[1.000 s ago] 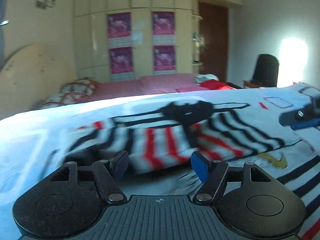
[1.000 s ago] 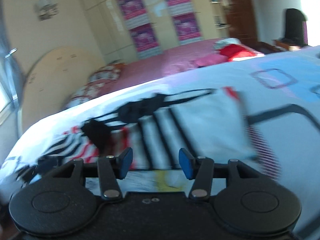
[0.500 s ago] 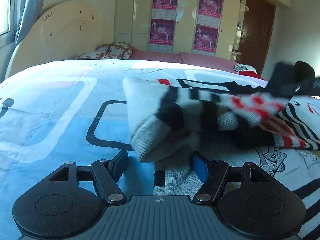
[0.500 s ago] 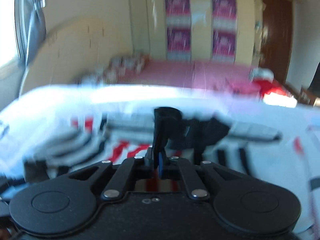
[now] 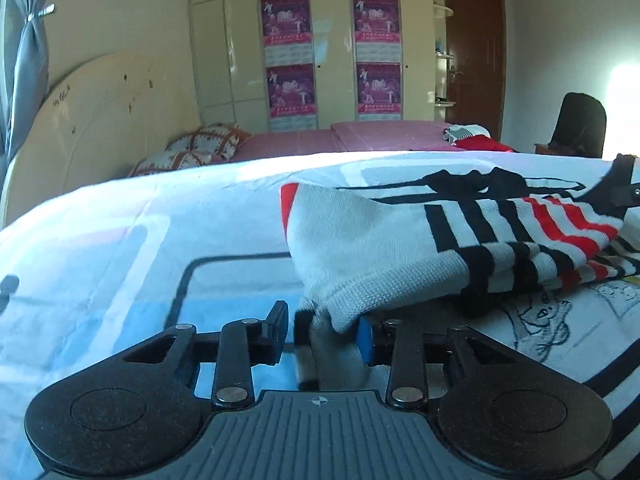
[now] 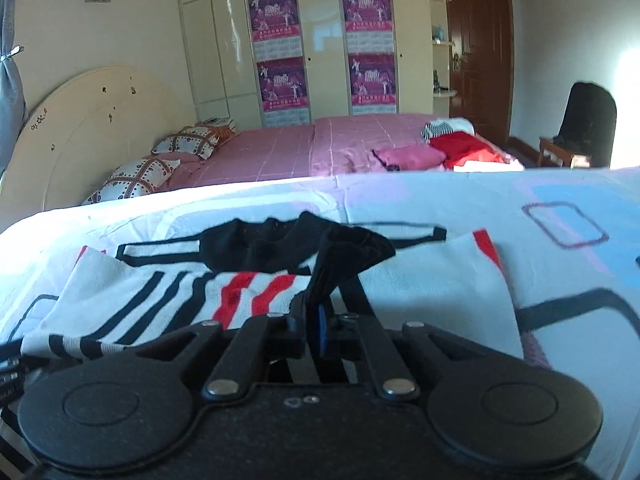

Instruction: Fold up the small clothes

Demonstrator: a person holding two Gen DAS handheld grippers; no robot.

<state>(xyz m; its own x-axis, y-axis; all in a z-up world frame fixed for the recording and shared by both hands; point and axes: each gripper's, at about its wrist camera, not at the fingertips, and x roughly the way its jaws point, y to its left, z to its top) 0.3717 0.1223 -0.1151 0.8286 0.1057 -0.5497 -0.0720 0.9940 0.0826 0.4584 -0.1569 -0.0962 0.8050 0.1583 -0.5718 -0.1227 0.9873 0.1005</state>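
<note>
A small white knitted sweater [image 5: 460, 240] with black and red stripes lies partly lifted on the printed bedsheet [image 5: 120, 248]. My left gripper [image 5: 324, 330] has its jaws around a bunched white and black edge of the sweater, with a gap left beside the left finger. My right gripper [image 6: 314, 328] is shut on the sweater's black collar part [image 6: 340, 252] and holds it raised above the striped body [image 6: 168, 300]. The right gripper also shows at the right edge of the left wrist view [image 5: 624, 188].
A second bed [image 6: 320, 148] with a pink cover, patterned pillows [image 6: 160, 160] and red and pink clothes [image 6: 460, 148] stands behind. A curved headboard [image 6: 88, 120] is at left. A dark chair [image 6: 588, 120] stands at the right by the door.
My right gripper went from open to shut on the black collar and lifted it. My left gripper's jaws narrowed around the sweater's edge, and the sweater rose off the sheet.
</note>
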